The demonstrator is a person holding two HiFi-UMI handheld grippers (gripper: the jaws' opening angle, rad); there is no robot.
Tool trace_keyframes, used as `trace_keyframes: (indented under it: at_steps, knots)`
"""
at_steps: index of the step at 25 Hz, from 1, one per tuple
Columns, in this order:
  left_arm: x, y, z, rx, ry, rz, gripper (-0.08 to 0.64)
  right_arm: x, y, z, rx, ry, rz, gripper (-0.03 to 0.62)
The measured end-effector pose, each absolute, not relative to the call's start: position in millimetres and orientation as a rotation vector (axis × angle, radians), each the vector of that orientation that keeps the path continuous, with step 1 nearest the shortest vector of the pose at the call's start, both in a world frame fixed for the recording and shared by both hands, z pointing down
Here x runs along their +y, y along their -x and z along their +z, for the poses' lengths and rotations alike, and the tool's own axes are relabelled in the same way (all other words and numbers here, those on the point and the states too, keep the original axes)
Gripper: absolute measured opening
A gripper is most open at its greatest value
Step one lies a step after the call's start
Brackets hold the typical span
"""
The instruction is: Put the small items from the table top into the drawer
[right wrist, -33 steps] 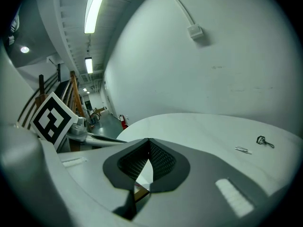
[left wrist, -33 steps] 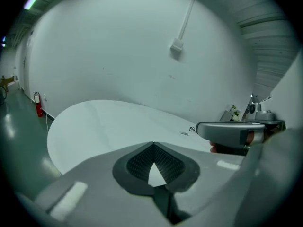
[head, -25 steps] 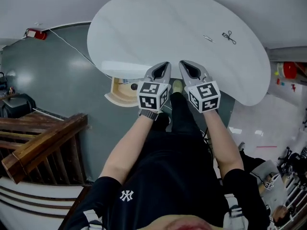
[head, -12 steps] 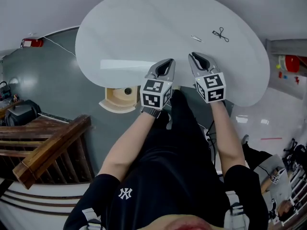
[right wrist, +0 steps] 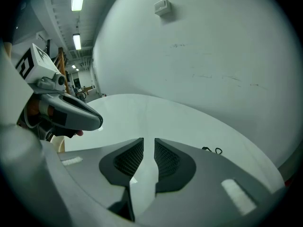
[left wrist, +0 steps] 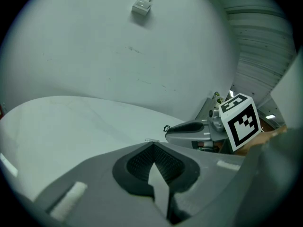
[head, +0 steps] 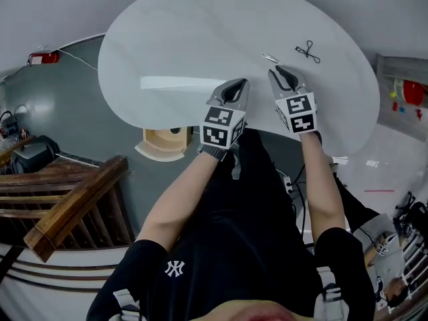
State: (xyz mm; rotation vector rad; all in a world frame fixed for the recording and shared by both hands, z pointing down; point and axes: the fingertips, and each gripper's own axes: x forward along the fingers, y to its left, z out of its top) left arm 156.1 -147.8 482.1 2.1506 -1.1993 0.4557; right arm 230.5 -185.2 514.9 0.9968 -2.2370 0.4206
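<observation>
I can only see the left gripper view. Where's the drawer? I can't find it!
Observer: The drawer is open. It sticks out under the table's near edge, left of the left gripper in the head view.
Operator: Is the other pincher open?
Observer: Yes. The right gripper has just been opening. Its jaws stand a little apart with nothing between them.
Operator: What's it going for?
Observer: Probably the small silver item, which lies just beyond its tips.

Wooden railing [head: 73,204] left; red object [head: 41,59] on floor.
</observation>
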Motion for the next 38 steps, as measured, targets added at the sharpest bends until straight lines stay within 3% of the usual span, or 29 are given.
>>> trace_keyframes:
  at_steps: [15, 22, 38]
  knots:
    - [-170.2, -153.6, 512.6, -1.192, -2.083, 0.517, 0.0, -217.4, -236.9, 577.7, -2.1, -0.832, 0.351, 0.141]
    - [-172.7, -143.4, 514.7, -1.214, -2.063, 0.507, 0.0, -214.0, -234.0, 587.7, -2.091, -0.816, 0.403, 0.081]
    - [-135.8, -116.8, 504.2, -1.279, -2.045, 0.447, 0.0, -188.8, -202.3, 554.8, -2.169, -0.894, 0.417, 0.08]
